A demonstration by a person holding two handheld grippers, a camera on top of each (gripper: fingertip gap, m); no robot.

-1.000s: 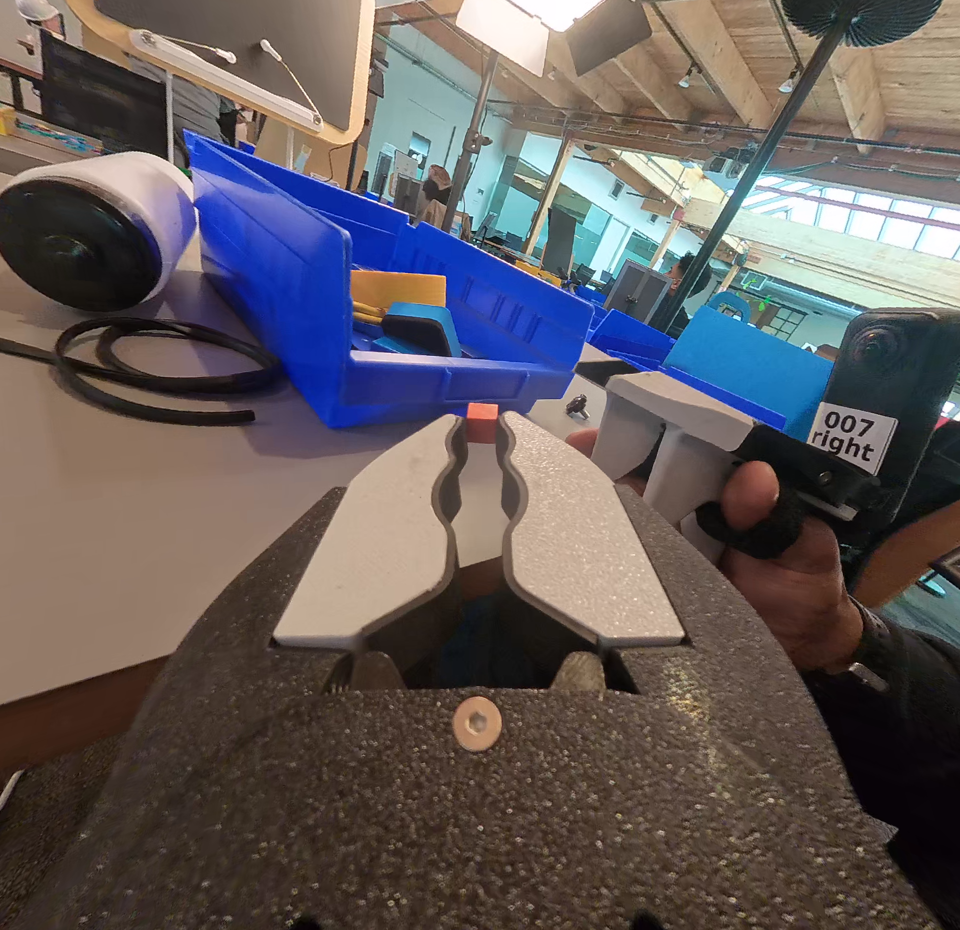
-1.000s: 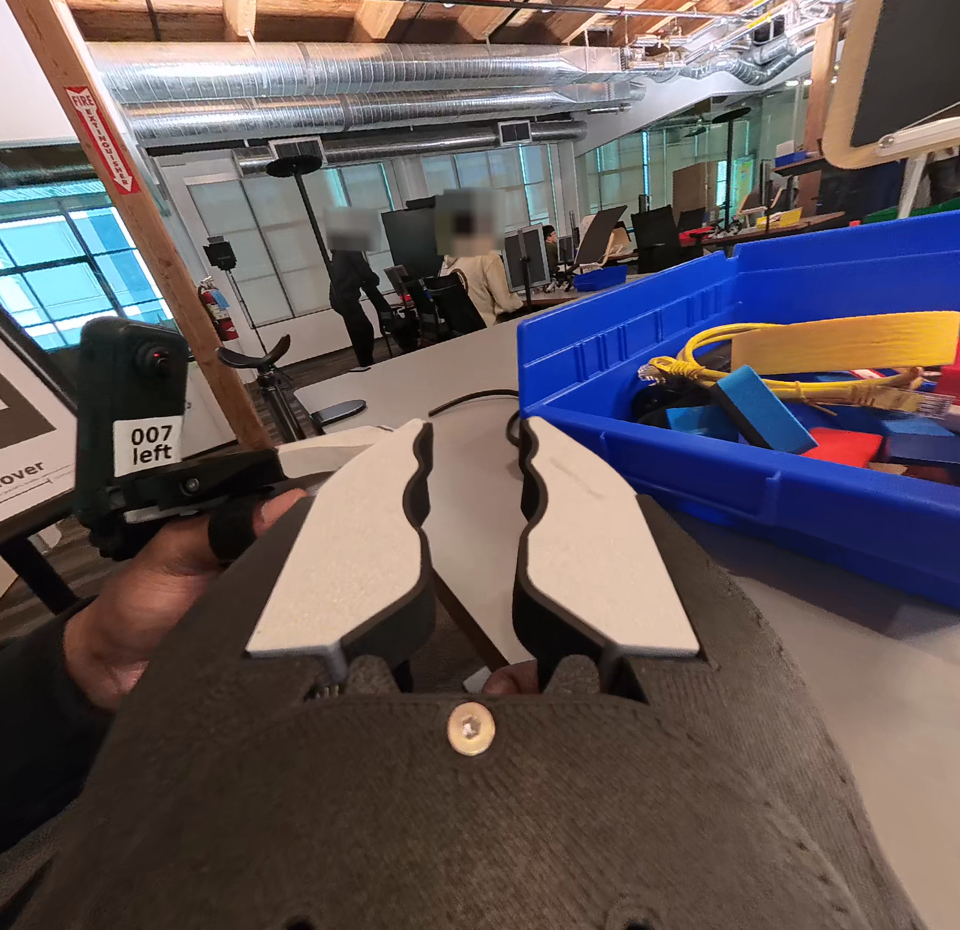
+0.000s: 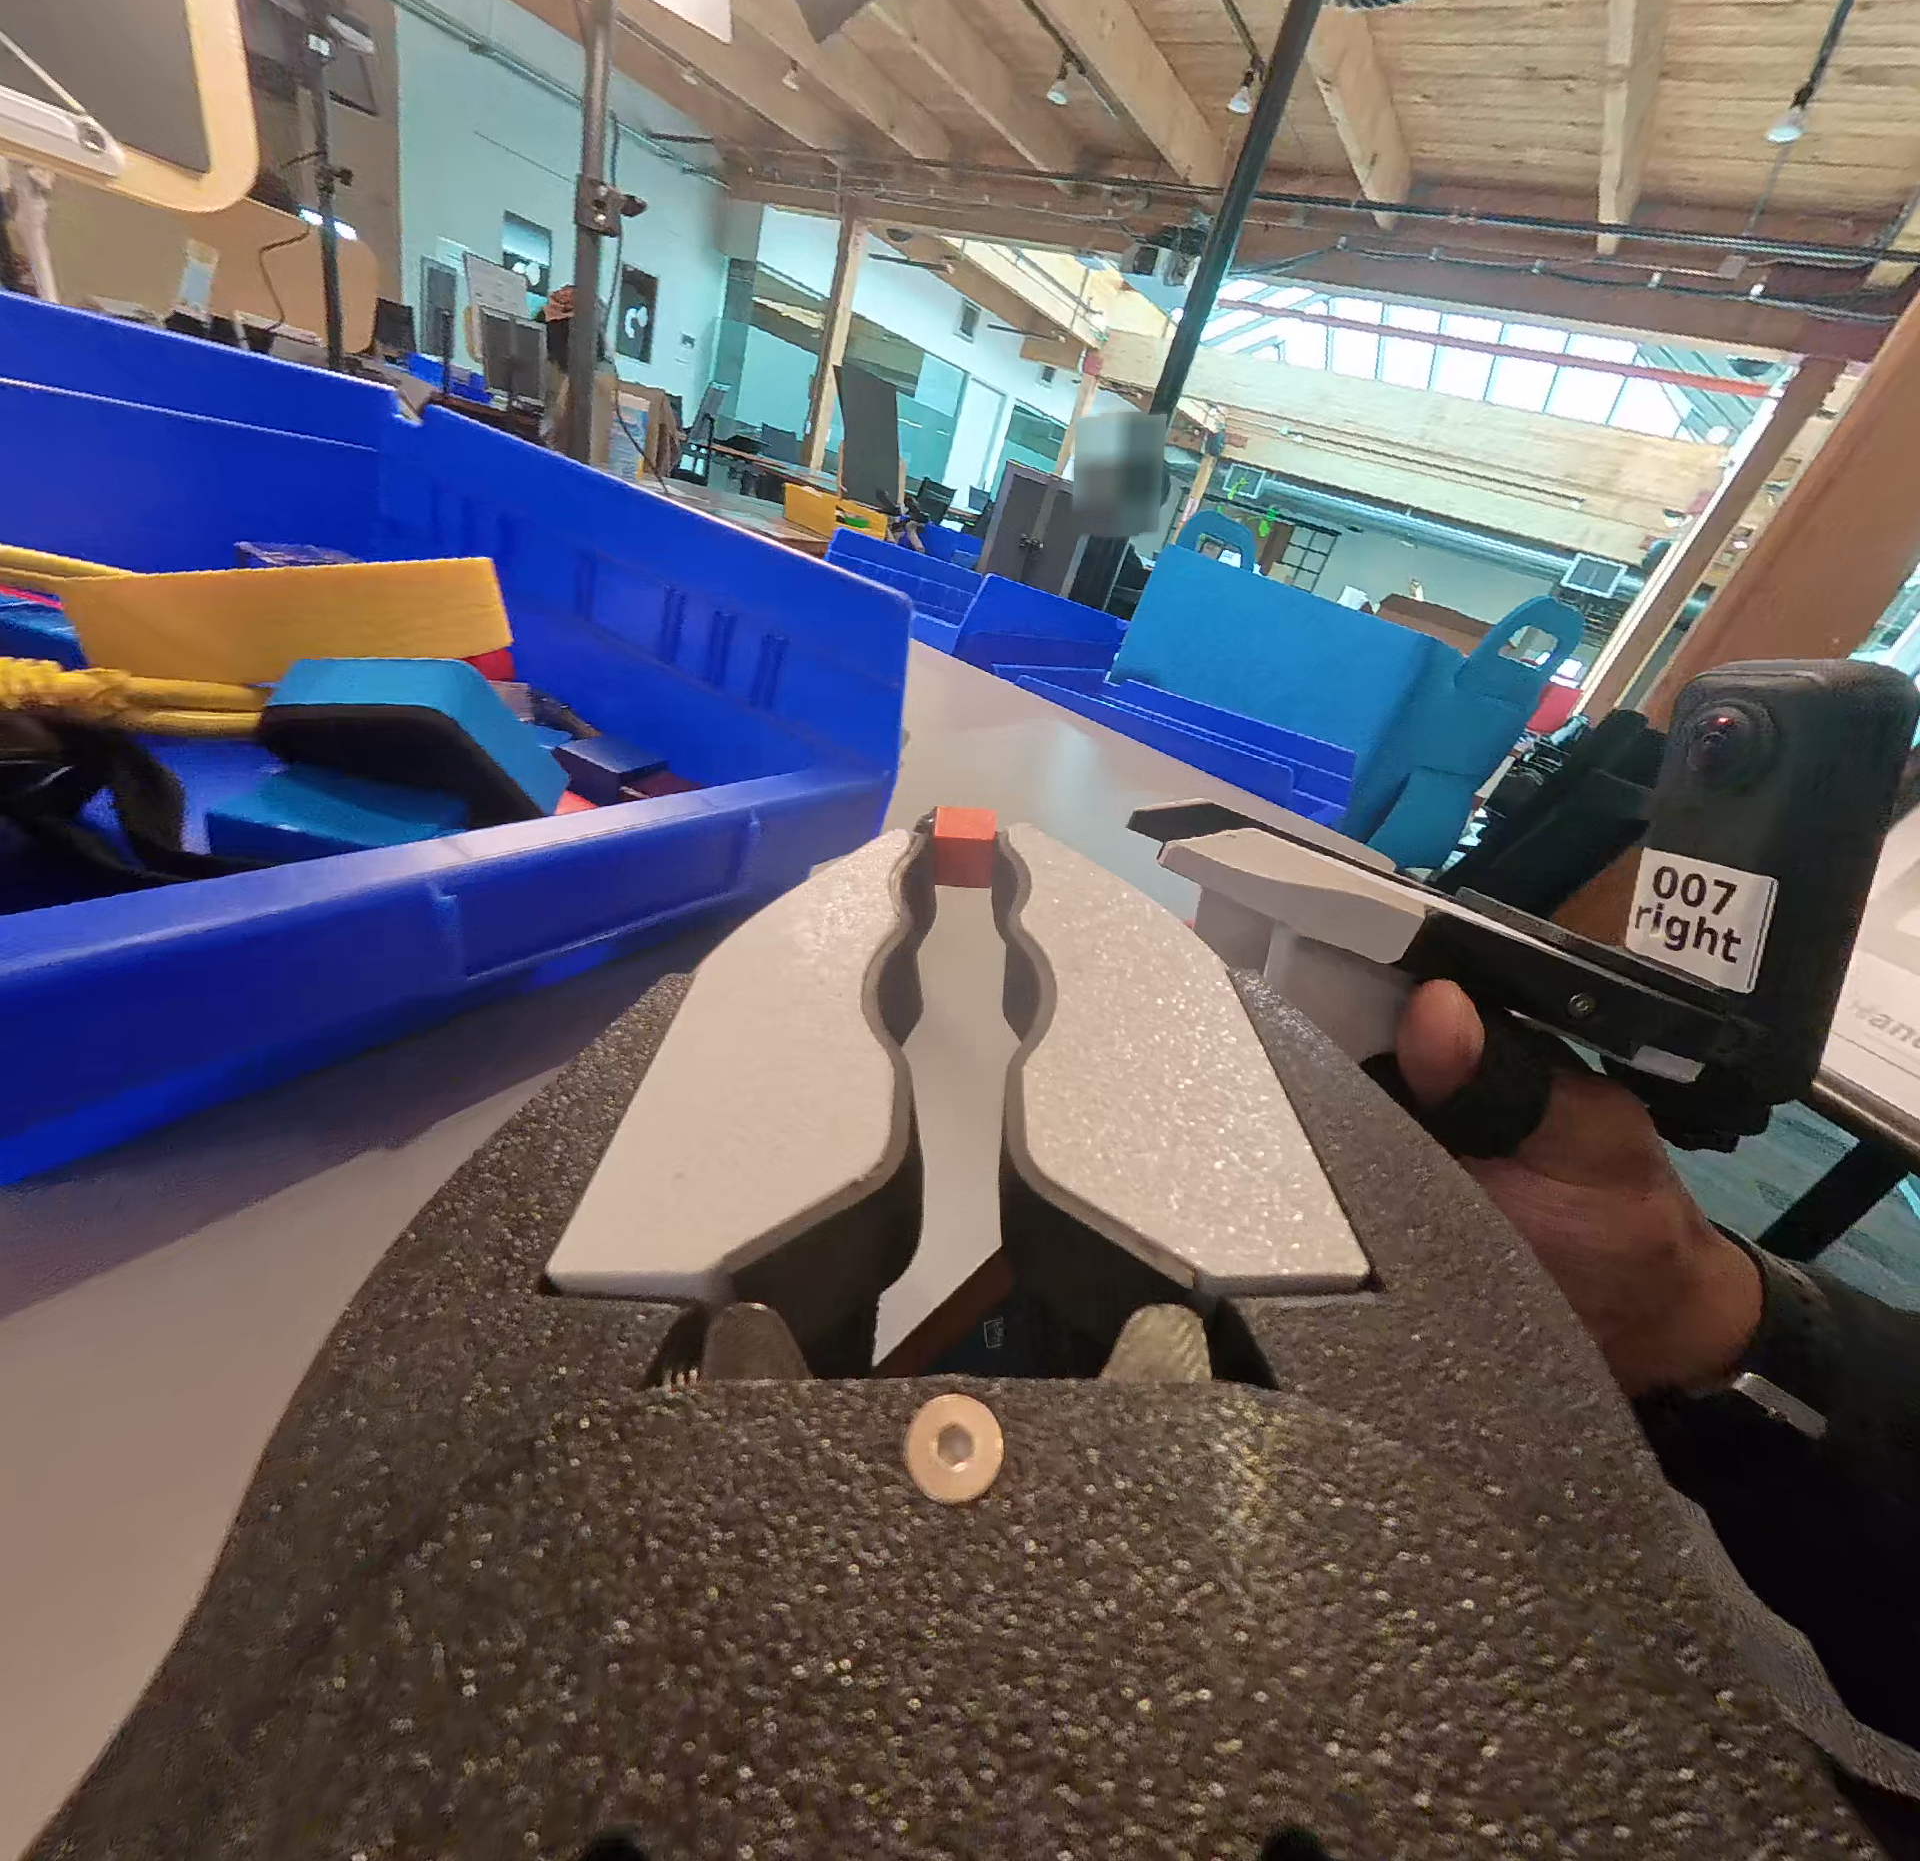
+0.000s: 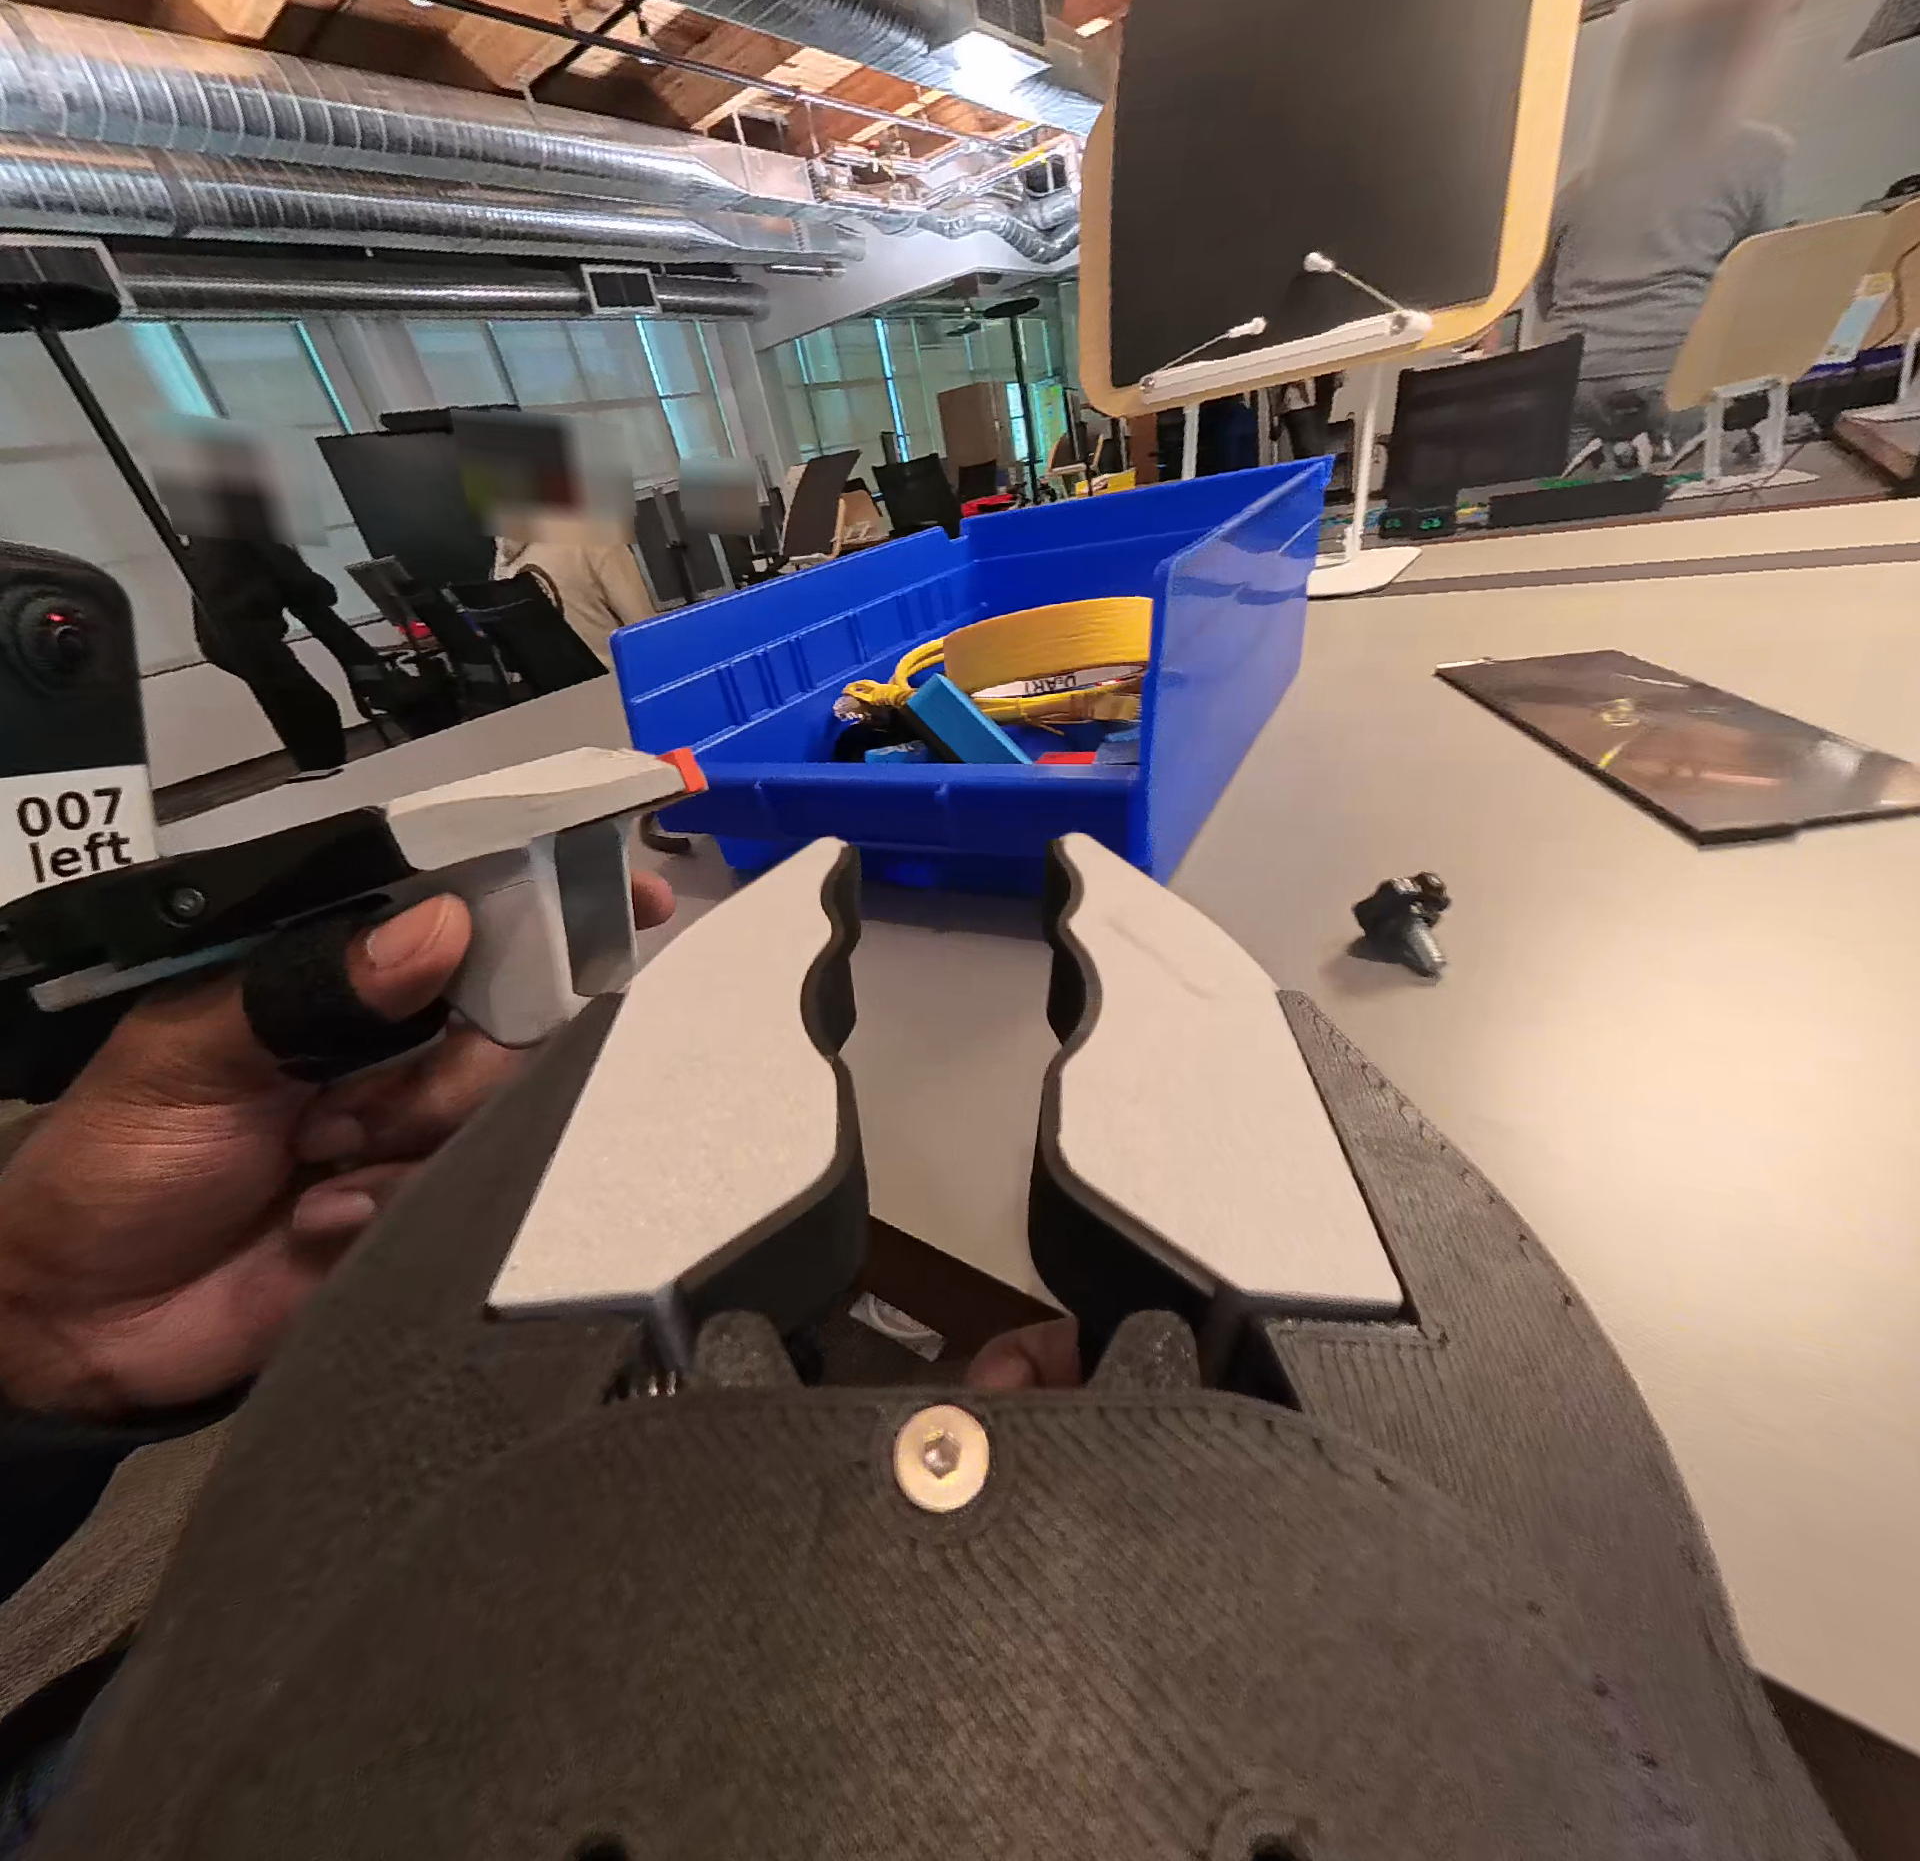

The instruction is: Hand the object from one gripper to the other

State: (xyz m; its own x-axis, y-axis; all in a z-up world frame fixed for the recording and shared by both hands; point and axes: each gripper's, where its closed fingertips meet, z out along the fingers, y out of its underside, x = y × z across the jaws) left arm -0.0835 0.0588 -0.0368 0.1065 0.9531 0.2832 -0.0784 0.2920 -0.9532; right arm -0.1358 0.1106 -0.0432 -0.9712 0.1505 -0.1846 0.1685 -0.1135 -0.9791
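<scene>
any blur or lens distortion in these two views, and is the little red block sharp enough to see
Left wrist view: fisheye bends the ceiling beams, the blue bin is slightly smeared by motion, and the red block pinched at the left tongs tips is sharp. Right wrist view: strong wide-angle stretch at the edges, background soft, open right tongs crisp, and the block shows only as a small sliver.

Glossy plastic blue bin [image 3: 644, 886], matt grey tabletop [image 4: 1662, 1136], grainy hand-held gripper fingers [image 3: 769, 1063]
</scene>
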